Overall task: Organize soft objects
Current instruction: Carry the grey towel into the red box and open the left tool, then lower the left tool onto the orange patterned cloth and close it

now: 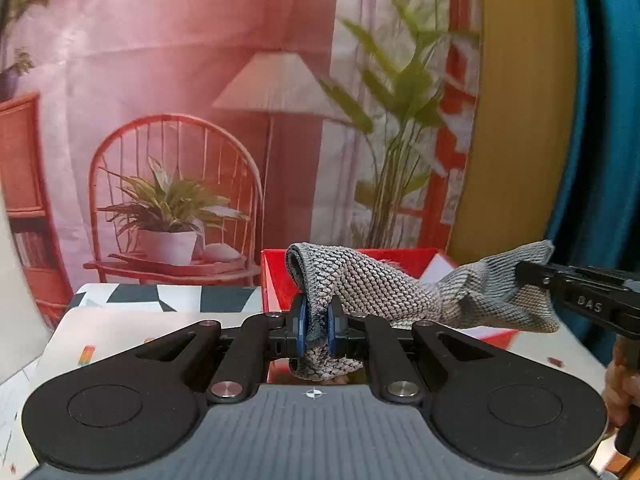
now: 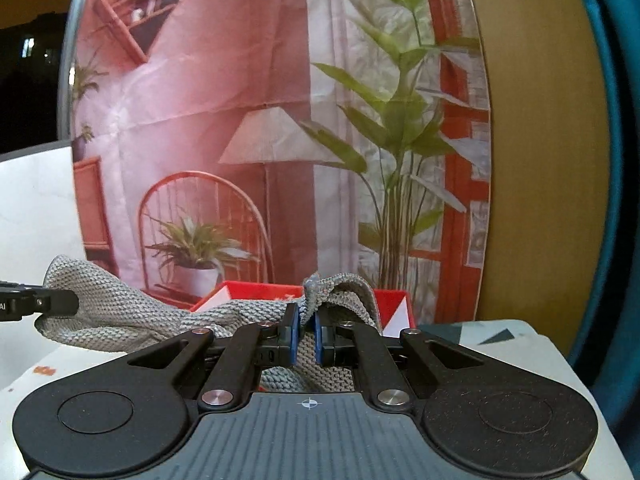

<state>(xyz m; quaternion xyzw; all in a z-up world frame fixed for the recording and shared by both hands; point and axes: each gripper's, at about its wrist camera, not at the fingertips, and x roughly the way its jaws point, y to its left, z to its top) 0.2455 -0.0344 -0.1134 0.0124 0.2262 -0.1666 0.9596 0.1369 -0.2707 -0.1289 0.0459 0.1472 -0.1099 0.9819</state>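
Observation:
A grey knitted cloth [image 1: 384, 292] hangs stretched between both grippers, above the table and in front of a red box [image 1: 276, 276]. My left gripper [image 1: 317, 330] is shut on one end of the cloth. My right gripper [image 2: 307, 334] is shut on the other end [image 2: 320, 356]; it also shows in the left wrist view [image 1: 532, 280] at the right. In the right wrist view the cloth [image 2: 132, 316] runs left to the left gripper's tip [image 2: 60, 304]. The red box [image 2: 260, 292] stands just behind the cloth.
A white table [image 1: 120, 332] with a black-and-white patterned mat [image 1: 172, 298] lies below. A printed backdrop [image 1: 200, 100] of a pink room hangs behind the table. A mustard wall [image 1: 520, 120] and a teal curtain [image 1: 608, 140] stand at the right.

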